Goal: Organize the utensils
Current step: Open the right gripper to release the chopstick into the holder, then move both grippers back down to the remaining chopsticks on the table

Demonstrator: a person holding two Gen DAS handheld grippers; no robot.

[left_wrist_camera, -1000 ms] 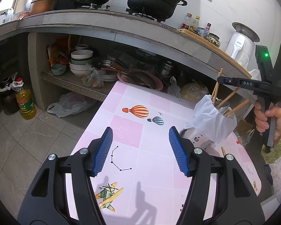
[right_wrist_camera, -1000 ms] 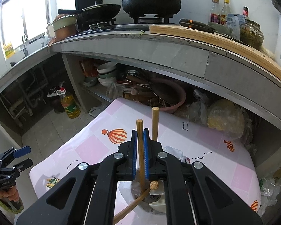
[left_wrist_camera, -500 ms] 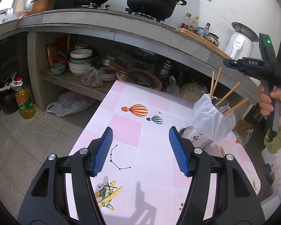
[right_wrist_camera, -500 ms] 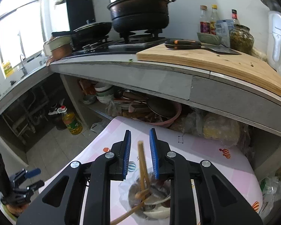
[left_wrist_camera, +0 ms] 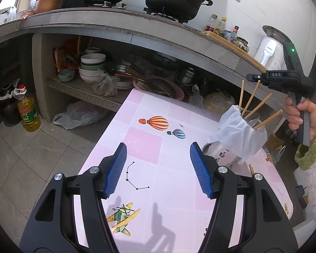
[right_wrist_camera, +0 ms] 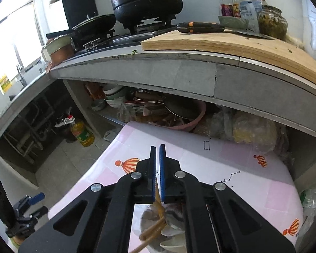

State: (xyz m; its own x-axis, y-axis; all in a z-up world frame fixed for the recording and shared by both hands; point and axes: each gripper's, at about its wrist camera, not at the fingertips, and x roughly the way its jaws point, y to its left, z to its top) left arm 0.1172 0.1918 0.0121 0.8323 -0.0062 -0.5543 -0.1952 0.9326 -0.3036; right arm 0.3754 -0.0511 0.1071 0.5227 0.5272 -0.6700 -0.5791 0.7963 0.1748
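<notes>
A metal utensil holder (left_wrist_camera: 222, 155) lined with a white plastic bag (left_wrist_camera: 236, 132) stands on the pink table (left_wrist_camera: 149, 145) at the right. Several wooden chopsticks (left_wrist_camera: 261, 103) lean out of it. My right gripper (left_wrist_camera: 249, 77) hovers just above their tips. In the right wrist view this gripper (right_wrist_camera: 157, 147) is shut with nothing between its blue pads; the chopsticks (right_wrist_camera: 155, 227) and the holder's rim (right_wrist_camera: 143, 217) lie below it. My left gripper (left_wrist_camera: 158, 147) stands open over the table with nothing in it, left of the holder.
One loose chopstick (left_wrist_camera: 251, 168) lies on the table just behind the holder. A concrete counter (right_wrist_camera: 179, 76) with pots and a cutting board overhangs the far end of the table. Bowls and plates (left_wrist_camera: 92, 65) fill the shelf beneath. An oil bottle (left_wrist_camera: 28, 113) stands on the floor.
My right gripper let go of the chopstick it held, which now rests in the holder, then rose a little and shut empty. My left gripper has not moved.
</notes>
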